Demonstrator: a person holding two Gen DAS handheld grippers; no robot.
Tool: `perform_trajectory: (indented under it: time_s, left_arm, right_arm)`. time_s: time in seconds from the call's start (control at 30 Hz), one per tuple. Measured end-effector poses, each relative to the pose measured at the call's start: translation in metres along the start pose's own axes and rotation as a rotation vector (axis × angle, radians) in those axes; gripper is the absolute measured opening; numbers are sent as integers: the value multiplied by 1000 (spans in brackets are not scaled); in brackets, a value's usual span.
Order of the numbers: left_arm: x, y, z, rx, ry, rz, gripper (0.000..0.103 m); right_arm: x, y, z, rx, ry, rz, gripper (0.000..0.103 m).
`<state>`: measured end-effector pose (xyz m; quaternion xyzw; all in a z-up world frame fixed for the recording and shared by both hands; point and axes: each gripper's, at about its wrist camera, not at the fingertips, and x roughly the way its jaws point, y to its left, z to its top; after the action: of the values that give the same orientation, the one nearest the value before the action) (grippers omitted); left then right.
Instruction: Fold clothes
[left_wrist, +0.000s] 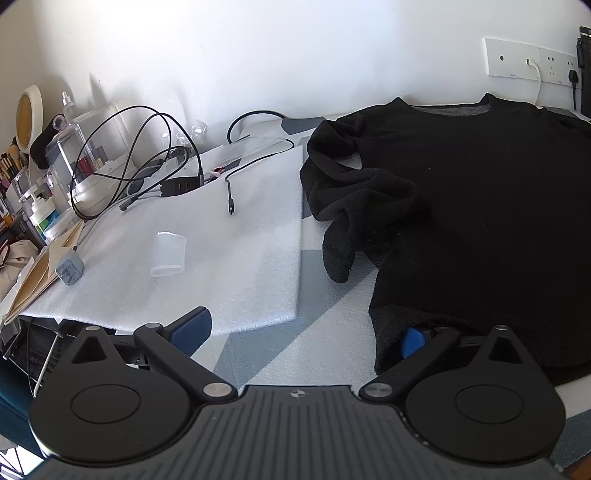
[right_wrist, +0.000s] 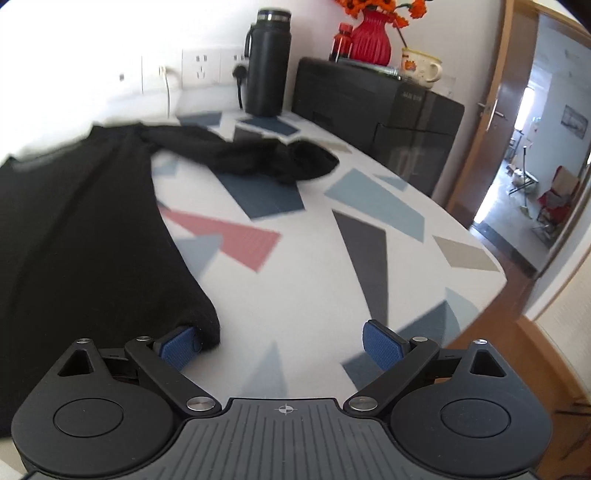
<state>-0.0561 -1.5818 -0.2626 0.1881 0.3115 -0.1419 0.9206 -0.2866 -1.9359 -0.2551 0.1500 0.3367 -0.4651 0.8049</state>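
My left gripper is spread wide at the sweater's near hem, one pad tucked under the cloth, and my right gripper is wide open too, gripping nothing. Black sweater's flat on the patterned table, sleeve flopped sideways toward the flask.

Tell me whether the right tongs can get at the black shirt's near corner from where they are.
Probably yes. The right tongs stand open at the black shirt; one pad already meets the hem corner, with only bare tablecloth between.
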Motion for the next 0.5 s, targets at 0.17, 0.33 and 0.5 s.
perform_trajectory:
  time_s: [0.17, 0.33, 0.5]
  left_arm:
    - [0, 1, 0, 5, -1, -7, 102]
    - [0, 0, 1, 21, 1, -22, 102]
    - [-7, -1, 3, 53, -43, -69, 59]
  right_arm:
    - [-4, 7, 6, -17, -45, 45, 92]
    - [5, 17, 7, -67, -14, 96, 43]
    - [2, 24, 12, -98, 10, 112, 4]
